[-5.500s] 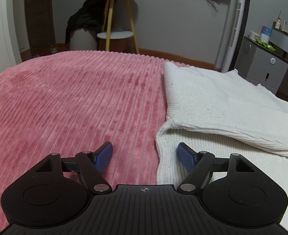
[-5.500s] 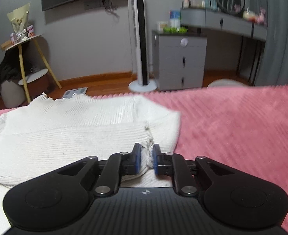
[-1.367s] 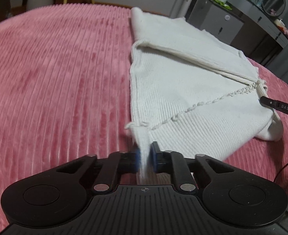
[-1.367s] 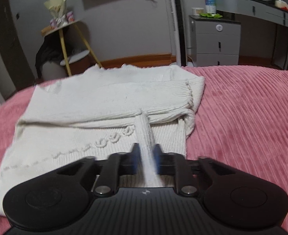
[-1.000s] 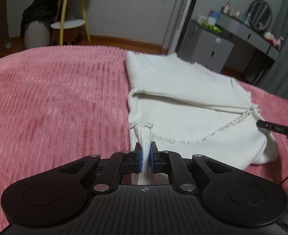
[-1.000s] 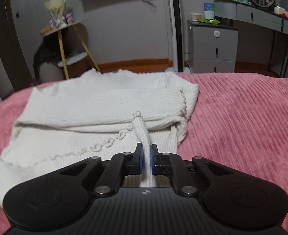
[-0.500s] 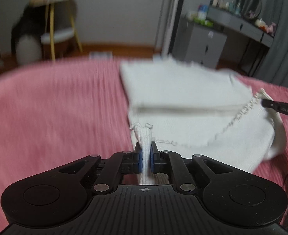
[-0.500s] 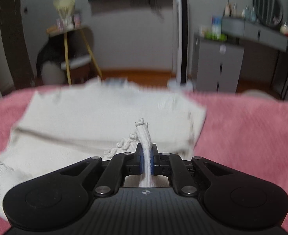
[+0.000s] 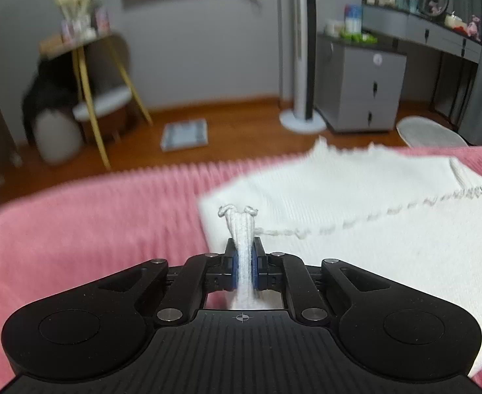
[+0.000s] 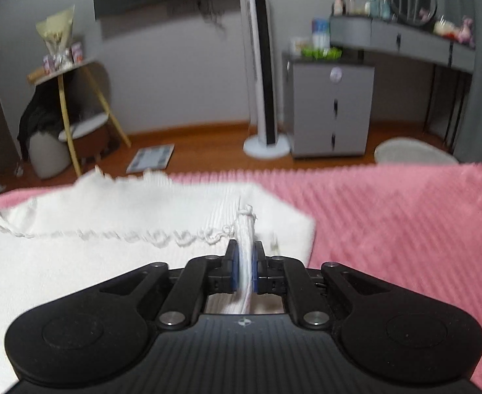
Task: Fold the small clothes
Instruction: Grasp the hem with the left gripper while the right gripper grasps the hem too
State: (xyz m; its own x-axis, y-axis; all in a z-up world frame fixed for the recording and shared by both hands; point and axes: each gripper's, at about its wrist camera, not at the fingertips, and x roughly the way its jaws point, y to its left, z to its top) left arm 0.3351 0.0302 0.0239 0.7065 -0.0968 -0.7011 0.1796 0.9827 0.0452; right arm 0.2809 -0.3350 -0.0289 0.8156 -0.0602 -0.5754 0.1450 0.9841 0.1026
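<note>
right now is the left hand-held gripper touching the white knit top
Touching. The left wrist view shows the left hand-held gripper pads pinching the white knit top edge.

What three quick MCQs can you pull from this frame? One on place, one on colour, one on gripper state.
1. Where does the white knit garment lie?
A. on the floor
B. on the pink bedspread
C. on the grey drawer unit

2. What colour are the gripper pads?
A. blue
B. red
C. yellow

3. How does the left gripper stand?
A. wide open, nothing between the pads
B. shut on nothing
C. pinching a fold of the garment

Key: 1 B, the knit is spread over the ribbed pink cover. 2 A, blue shows on both sides of the pinched fabric. 3 C, white fabric stands up between the pads; the right gripper pinches it likewise.
</note>
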